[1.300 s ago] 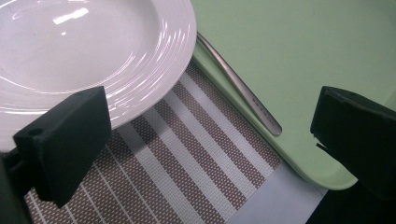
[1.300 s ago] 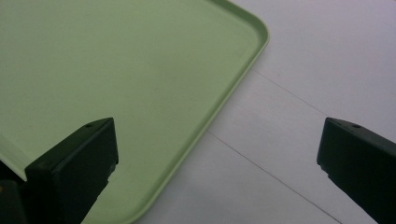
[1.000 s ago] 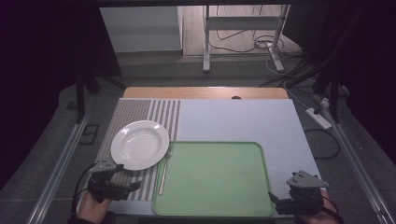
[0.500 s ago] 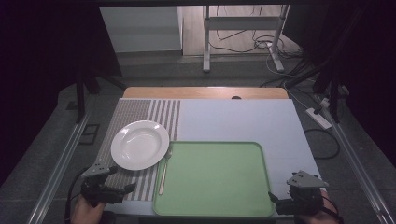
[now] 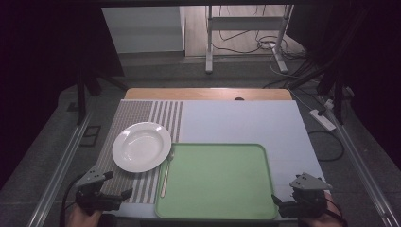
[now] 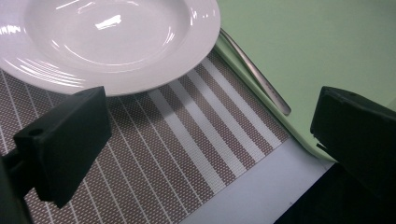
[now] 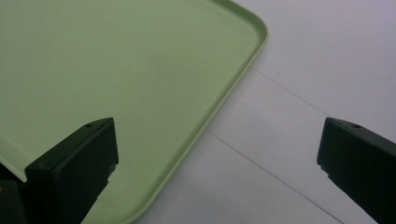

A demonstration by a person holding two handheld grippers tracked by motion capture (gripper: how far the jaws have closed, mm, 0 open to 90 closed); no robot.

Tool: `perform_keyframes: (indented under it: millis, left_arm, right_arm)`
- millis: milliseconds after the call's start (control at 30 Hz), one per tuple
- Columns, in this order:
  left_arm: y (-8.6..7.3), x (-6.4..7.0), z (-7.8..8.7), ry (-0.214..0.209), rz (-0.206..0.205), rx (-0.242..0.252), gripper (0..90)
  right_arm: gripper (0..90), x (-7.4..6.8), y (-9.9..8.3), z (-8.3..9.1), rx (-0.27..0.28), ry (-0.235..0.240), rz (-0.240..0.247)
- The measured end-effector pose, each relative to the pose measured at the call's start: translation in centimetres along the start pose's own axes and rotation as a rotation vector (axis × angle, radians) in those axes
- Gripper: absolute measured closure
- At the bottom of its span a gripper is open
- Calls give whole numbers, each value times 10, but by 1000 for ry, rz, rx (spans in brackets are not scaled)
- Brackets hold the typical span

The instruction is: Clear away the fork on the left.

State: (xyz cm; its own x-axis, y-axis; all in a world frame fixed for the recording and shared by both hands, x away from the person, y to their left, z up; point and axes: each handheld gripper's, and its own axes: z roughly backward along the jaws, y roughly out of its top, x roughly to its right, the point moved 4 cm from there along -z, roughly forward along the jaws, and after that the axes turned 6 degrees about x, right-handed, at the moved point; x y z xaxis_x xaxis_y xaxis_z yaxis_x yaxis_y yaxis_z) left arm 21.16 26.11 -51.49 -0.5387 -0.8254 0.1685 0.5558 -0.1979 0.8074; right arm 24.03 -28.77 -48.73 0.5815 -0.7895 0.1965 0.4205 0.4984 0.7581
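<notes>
Both grippers apparently wide open

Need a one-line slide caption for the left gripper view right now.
Open left gripper above the striped placemat, facing the white plate, with a utensil handle along the green tray.

Table: pale top, wood strip along far edge. Striped placemat covers left side, far to near. Green tray sits at near edge, centre, overlapping the placemat's right edge.
</notes>
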Motion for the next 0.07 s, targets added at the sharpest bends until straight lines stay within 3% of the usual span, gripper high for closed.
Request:
perform_keyframes:
  millis: [67]
  left_arm:
    - [0, 0, -1, -2, 6, 0, 0]
  right_arm:
    - [0, 0, 0, 0, -3, -3, 4]
